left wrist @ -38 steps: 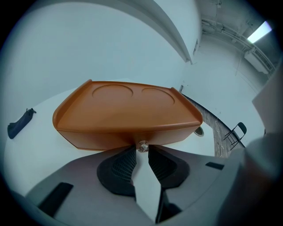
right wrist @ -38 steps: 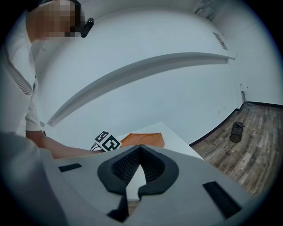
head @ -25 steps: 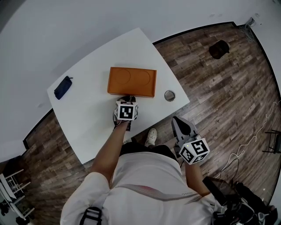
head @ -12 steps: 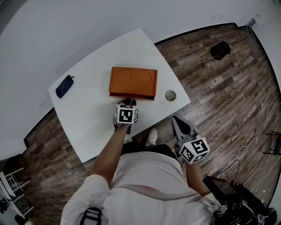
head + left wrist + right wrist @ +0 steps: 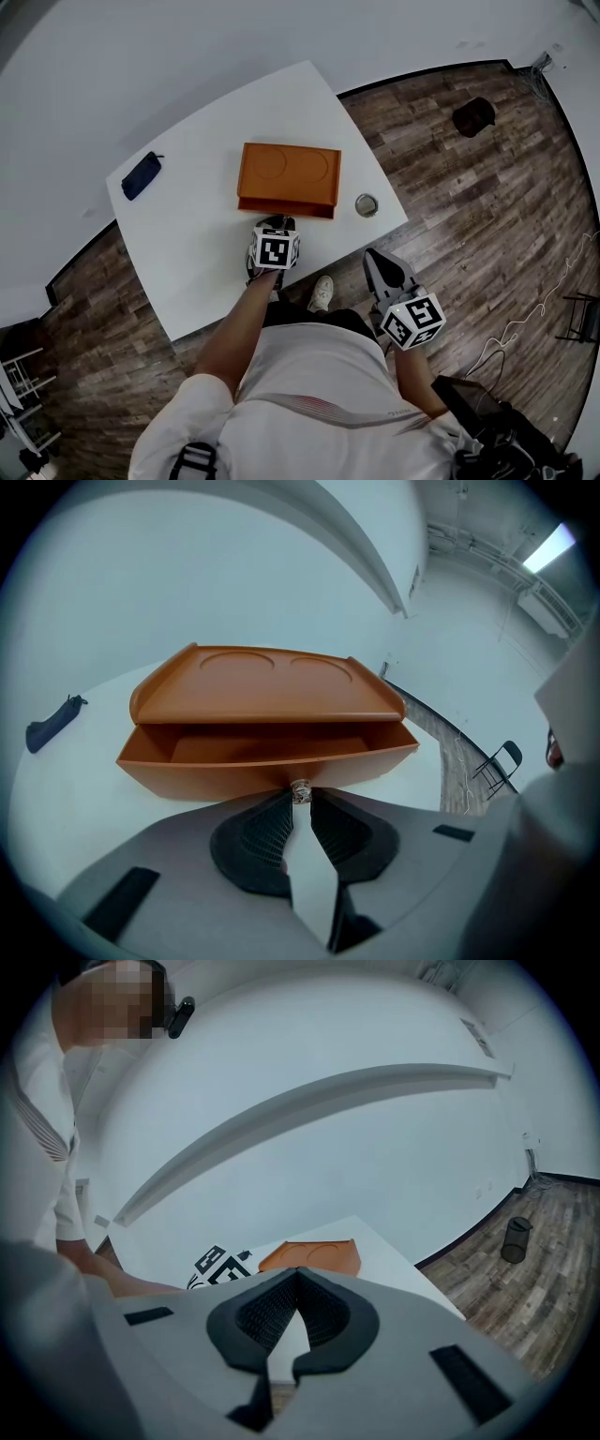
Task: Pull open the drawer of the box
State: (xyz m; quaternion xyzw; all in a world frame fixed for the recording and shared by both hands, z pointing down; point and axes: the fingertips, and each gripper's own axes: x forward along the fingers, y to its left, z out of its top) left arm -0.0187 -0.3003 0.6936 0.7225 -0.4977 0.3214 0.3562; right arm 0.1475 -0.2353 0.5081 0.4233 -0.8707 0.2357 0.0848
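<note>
You are pinching the small knob point(image 5: 300, 790) on the front of the drawer point(image 5: 267, 761) with the left gripper point(image 5: 300, 796). Its jaws are closing on that knob alone, at the lower centre of the left gripper view. The orange box point(image 5: 288, 171) is sitting at the centre of the head view on the white table point(image 5: 187, 253), and the drawer is standing partly out from under its lid.

To my eye the step calls for a straight pull toward the bottom of the head view, level with the tabletop. The knob is tiny, so a tilted or sideways pull is likely to slip the jaws off it. The box looks light and nothing is bracing it, so it could slide along with the drawer. The right gripper point(image 5: 382, 267) is hanging at the lower right, off the table, its jaws pressed together on nothing.

The left gripper's marker cube is covering the grip in the head view. The back of the drawer is lying in shadow under the lid, so I cannot tell what it is holding. I cannot identify the small round thing point(image 5: 366, 204) at the box's right.
</note>
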